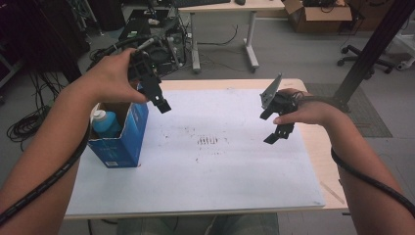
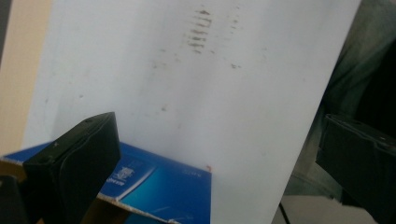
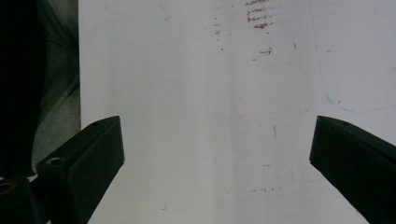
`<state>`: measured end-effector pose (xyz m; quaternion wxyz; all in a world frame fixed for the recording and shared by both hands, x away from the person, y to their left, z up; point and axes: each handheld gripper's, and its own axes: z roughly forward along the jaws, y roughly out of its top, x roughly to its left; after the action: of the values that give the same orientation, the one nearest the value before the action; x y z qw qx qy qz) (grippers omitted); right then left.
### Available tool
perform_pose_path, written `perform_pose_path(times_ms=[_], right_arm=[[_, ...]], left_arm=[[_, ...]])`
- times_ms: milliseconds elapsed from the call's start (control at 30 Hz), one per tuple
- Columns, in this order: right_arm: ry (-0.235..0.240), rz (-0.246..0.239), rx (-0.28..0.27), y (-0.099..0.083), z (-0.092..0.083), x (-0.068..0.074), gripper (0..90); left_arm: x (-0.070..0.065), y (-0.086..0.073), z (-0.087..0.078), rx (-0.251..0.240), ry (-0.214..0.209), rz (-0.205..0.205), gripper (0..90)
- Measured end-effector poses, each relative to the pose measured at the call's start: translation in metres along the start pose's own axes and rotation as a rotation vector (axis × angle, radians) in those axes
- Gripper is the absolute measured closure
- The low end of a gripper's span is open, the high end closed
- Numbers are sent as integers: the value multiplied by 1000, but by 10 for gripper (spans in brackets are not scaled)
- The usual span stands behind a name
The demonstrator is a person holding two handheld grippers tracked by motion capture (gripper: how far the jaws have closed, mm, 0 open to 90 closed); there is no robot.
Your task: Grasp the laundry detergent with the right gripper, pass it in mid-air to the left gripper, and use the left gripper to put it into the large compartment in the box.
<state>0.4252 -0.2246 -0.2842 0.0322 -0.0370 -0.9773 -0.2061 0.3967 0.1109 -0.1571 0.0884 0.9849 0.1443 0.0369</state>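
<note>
1. The left gripper (image 1: 157, 98) hangs in the air just above and to the right of the blue box (image 1: 122, 139), near the far left of the table; its jaws stand wide apart with nothing between them
2. In the left gripper view the same jaws frame the white sheet (image 2: 187, 93), and the blue box (image 2: 159, 186) lies below them, its open cardboard edge showing at the bottom
3. The blue box stands upright at the left edge of the white sheet (image 1: 205, 166), open at the top; a bottle with a white cap (image 1: 100, 117) and a light blue body sits inside it
4. The right gripper (image 1: 276, 129) hovers over the right part of the sheet, well apart from the box, pointing down toward the sheet
5. In the right gripper view its jaws are spread wide and empty, with bare stained sheet (image 3: 210, 116) between them
6. Brownish smudges (image 1: 208, 141) mark the middle of the sheet, between the two grippers
7. The table (image 1: 318, 147) shows as pale wood along the right and far edges of the sheet
</note>
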Motion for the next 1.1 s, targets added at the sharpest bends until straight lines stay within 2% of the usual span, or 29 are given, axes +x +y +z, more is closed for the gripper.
perform_pose_path(times_ms=[133,167,300,433,733,1100], right_arm=[[0,-2,8,2,-1,1,30],[2,-3,10,3,-1,2,30],[7,-7,29,6,1,3,31],[6,-6,41,6,1,3,31],[2,-4,45,7,-2,0,30],[8,-3,67,10,0,-4,32]], left_arm=[[-7,3,7,3,-18,112,2],[-8,3,10,1,-21,124,2],[-10,5,20,46,-41,158,2],[-11,8,25,52,-59,177,2],[-9,12,28,48,-60,198,2],[-5,9,33,61,-66,195,2]])
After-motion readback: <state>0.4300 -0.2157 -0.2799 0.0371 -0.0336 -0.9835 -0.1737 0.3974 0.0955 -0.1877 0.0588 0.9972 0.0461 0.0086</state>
